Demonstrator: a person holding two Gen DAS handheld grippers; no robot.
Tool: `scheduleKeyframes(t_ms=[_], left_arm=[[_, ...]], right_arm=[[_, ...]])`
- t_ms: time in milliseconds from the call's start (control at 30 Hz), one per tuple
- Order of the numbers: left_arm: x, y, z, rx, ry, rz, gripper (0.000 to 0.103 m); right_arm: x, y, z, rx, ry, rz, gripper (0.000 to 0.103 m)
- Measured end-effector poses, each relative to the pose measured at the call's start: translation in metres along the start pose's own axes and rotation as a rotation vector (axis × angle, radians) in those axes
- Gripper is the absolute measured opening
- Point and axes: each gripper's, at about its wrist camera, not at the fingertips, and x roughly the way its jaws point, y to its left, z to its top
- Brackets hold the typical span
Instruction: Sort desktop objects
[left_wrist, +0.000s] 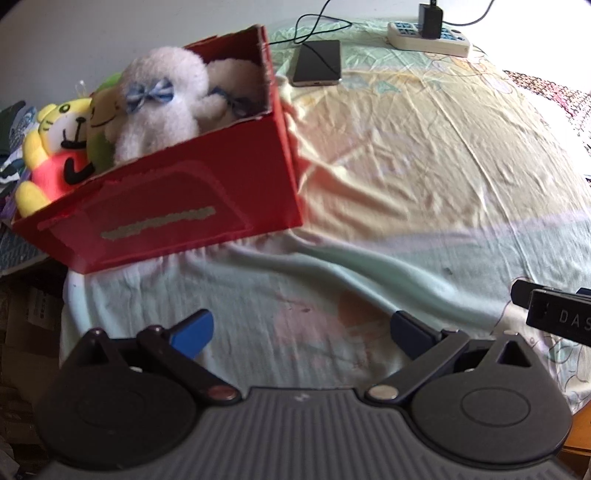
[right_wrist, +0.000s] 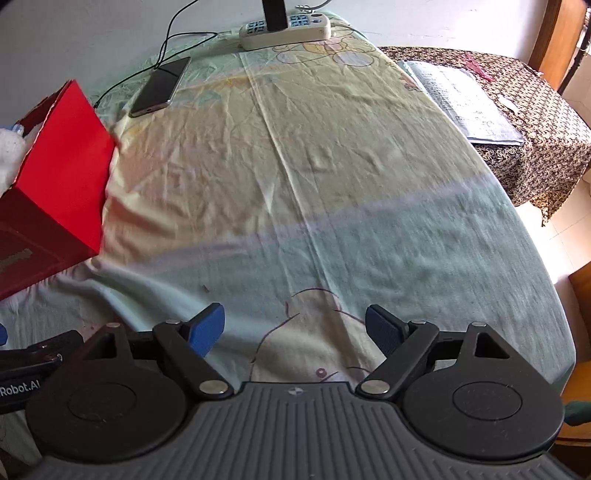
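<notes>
A red cardboard box (left_wrist: 221, 177) stands at the left of the cloth-covered table (left_wrist: 406, 166). It holds a white plush with a blue bow (left_wrist: 162, 103), a second white plush (left_wrist: 232, 81), a green plush (left_wrist: 101, 122) and a yellow tiger plush (left_wrist: 51, 147). My left gripper (left_wrist: 301, 334) is open over bare cloth, near and to the right of the box. In the right wrist view the box (right_wrist: 62, 173) shows at the left edge. My right gripper (right_wrist: 295, 328) is open with nothing between its fingers, low over the cloth.
A phone (left_wrist: 317, 62) on a black cable lies at the back, beside a white power strip (left_wrist: 428, 35) with a charger plugged in. A brown patterned cloth with papers (right_wrist: 465, 99) lies at the right. The table edge (right_wrist: 535, 236) curves down the right.
</notes>
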Motion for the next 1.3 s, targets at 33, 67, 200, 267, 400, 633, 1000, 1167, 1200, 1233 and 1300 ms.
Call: scheduleKeyframes(t_ms=[33, 67, 200, 267, 400, 633, 1000, 1167, 1200, 1233, 1300], left_arm=[[0.002, 0.010, -0.001, -0.012, 0.008, 0.006, 0.102], [0.003, 0.019, -0.002, -0.023, 0.015, 0.015, 0.102], [0.006, 0.058, -0.009, -0.073, 0.029, 0.037, 0.102], [0.008, 0.076, -0.012, -0.100, 0.040, 0.039, 0.102], [0.012, 0.111, -0.019, -0.138, 0.057, 0.051, 0.102], [0.013, 0.170, -0.028, -0.216, 0.069, 0.089, 0.102], [-0.008, 0.215, -0.017, -0.228, -0.018, 0.143, 0.102], [-0.024, 0.227, 0.000, -0.232, -0.074, 0.141, 0.102], [-0.027, 0.229, 0.005, -0.231, -0.083, 0.141, 0.102], [-0.030, 0.231, 0.009, -0.229, -0.094, 0.139, 0.102], [-0.039, 0.234, 0.019, -0.227, -0.126, 0.151, 0.102]], right_arm=[[0.001, 0.011, -0.001, -0.018, 0.004, 0.005, 0.086], [0.002, 0.022, -0.002, -0.035, 0.010, 0.014, 0.086], [0.004, 0.066, -0.006, -0.116, 0.031, 0.052, 0.086], [0.004, 0.086, -0.008, -0.157, 0.033, 0.065, 0.086], [0.004, 0.122, -0.012, -0.212, 0.032, 0.090, 0.086], [0.001, 0.179, -0.020, -0.281, 0.024, 0.139, 0.086], [-0.026, 0.221, -0.011, -0.285, -0.045, 0.184, 0.086], [-0.050, 0.219, 0.005, -0.240, -0.115, 0.172, 0.086], [-0.056, 0.219, 0.008, -0.231, -0.127, 0.174, 0.086], [-0.060, 0.218, 0.012, -0.223, -0.139, 0.174, 0.086], [-0.070, 0.218, 0.019, -0.208, -0.174, 0.163, 0.087]])
